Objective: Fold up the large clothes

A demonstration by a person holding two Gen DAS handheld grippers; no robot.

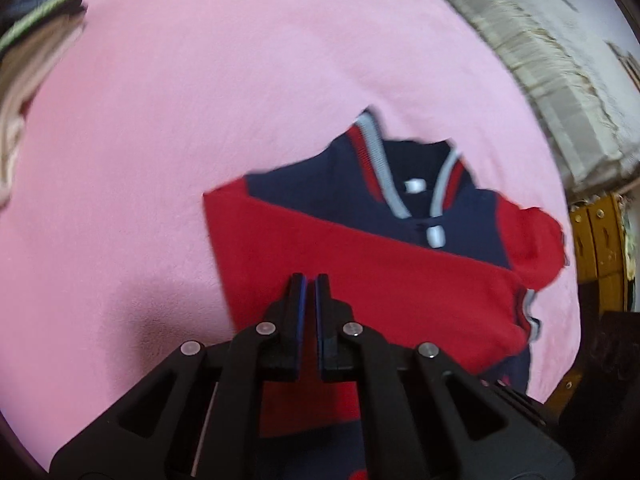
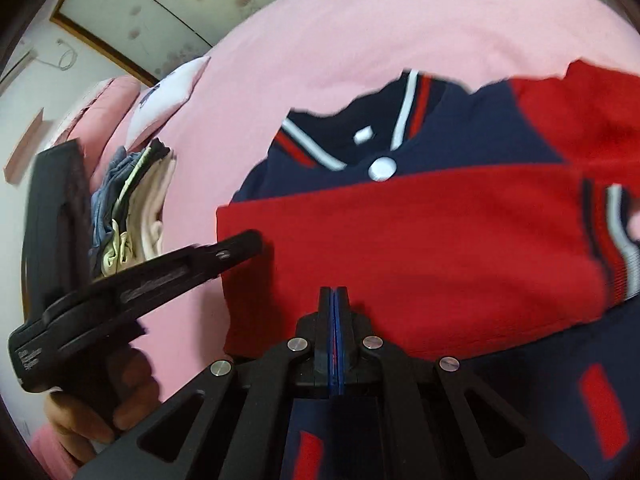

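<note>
A red and navy jacket [image 1: 380, 264] with a white-striped collar lies on the pink bed cover [image 1: 200, 120], its red sleeves folded across the front. It also shows in the right wrist view [image 2: 420, 240]. My left gripper [image 1: 311, 280] hovers over the jacket's near left part with its jaws almost together and nothing between them. It shows from the side in the right wrist view [image 2: 256, 242], at the jacket's left edge. My right gripper [image 2: 333, 292] is shut and empty above the jacket's lower red part.
A stack of folded clothes [image 2: 132, 208] lies on the bed to the left, with a white pillow [image 2: 168, 92] behind it. A cream blanket [image 1: 560, 80] and yellow wooden furniture [image 1: 596, 240] stand beyond the bed's right edge.
</note>
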